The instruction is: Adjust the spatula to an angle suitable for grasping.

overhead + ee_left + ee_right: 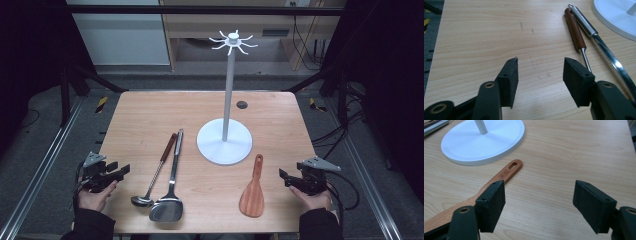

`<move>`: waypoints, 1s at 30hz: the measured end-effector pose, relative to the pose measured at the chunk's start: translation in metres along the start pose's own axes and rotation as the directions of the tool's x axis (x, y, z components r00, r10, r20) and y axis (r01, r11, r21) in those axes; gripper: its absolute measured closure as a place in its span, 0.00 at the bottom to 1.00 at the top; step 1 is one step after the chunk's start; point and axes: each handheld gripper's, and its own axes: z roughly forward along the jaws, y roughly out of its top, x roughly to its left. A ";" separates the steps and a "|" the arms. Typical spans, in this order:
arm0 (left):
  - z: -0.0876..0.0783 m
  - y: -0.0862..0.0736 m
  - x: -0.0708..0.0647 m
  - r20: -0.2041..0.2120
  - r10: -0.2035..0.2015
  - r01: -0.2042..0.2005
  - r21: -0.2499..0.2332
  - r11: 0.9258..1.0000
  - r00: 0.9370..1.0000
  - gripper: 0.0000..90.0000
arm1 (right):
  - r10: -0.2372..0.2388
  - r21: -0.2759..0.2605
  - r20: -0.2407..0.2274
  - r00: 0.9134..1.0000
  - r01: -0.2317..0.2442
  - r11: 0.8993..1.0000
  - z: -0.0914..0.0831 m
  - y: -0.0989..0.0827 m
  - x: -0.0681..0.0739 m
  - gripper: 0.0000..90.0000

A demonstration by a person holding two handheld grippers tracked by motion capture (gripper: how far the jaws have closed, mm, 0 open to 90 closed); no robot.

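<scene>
While flat on table (150, 110), wooden spatula (253, 191): reddish, slotted handle.

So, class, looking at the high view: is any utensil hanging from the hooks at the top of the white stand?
No: the hooks are bare, and the ladle, spatula and wooden paddle all lie on the table.

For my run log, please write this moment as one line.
left tool: open, empty | right tool: open, empty | ladle, turner, spatula: flat on table | stand: upright, hooks bare
</scene>
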 end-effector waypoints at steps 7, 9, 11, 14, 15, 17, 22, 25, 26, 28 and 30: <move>0.000 0.001 -0.007 0.000 0.019 -0.019 0.002 1.000 1.000 0.54 | -0.036 0.061 -0.010 0.999 0.037 0.997 0.005 0.000 0.010 0.34; 0.000 0.002 -0.010 0.004 0.026 -0.026 0.006 1.000 1.000 0.53 | -0.033 0.065 -0.009 0.999 0.033 0.997 0.005 0.000 0.010 0.34; 0.000 0.003 -0.013 0.016 0.038 -0.038 0.003 0.999 0.999 0.51 | -0.040 0.072 0.000 0.999 0.040 0.997 0.006 -0.001 0.010 0.35; 0.001 0.006 -0.018 0.042 0.056 -0.056 0.012 0.998 0.998 0.48 | -0.047 0.082 0.001 0.999 0.047 0.996 0.006 -0.001 0.011 0.35; 0.001 0.007 -0.020 0.053 0.058 -0.058 0.014 0.998 0.997 0.48 | -0.054 0.082 0.009 0.998 0.053 0.995 0.007 -0.001 0.012 0.35; 0.002 0.010 -0.023 0.065 0.066 -0.068 0.016 0.998 0.996 0.46 | -0.057 0.088 0.009 0.998 0.056 0.995 0.007 -0.001 0.013 0.35; 0.002 0.018 -0.034 0.102 0.086 -0.089 0.027 0.996 0.991 0.42 | -0.059 0.082 0.013 0.998 0.058 0.995 0.007 -0.001 0.013 0.35; 0.001 0.022 -0.041 0.110 0.094 -0.098 0.031 0.995 0.990 0.40 | -0.055 0.083 0.013 0.998 0.053 0.995 0.007 -0.001 0.014 0.36; 0.000 0.024 -0.043 0.112 0.095 -0.099 0.034 0.994 0.989 0.40 | -0.051 0.085 0.007 0.999 0.051 0.995 0.006 -0.001 0.014 0.36; 0.000 0.026 -0.048 0.116 0.101 -0.105 0.037 0.994 0.988 0.39 | -0.051 0.086 0.003 0.999 0.051 0.995 0.007 -0.001 0.014 0.36; 0.000 0.027 -0.052 0.114 0.109 -0.115 0.042 0.993 0.987 0.39 | -0.056 0.089 0.002 0.998 0.056 0.994 0.007 -0.001 0.014 0.36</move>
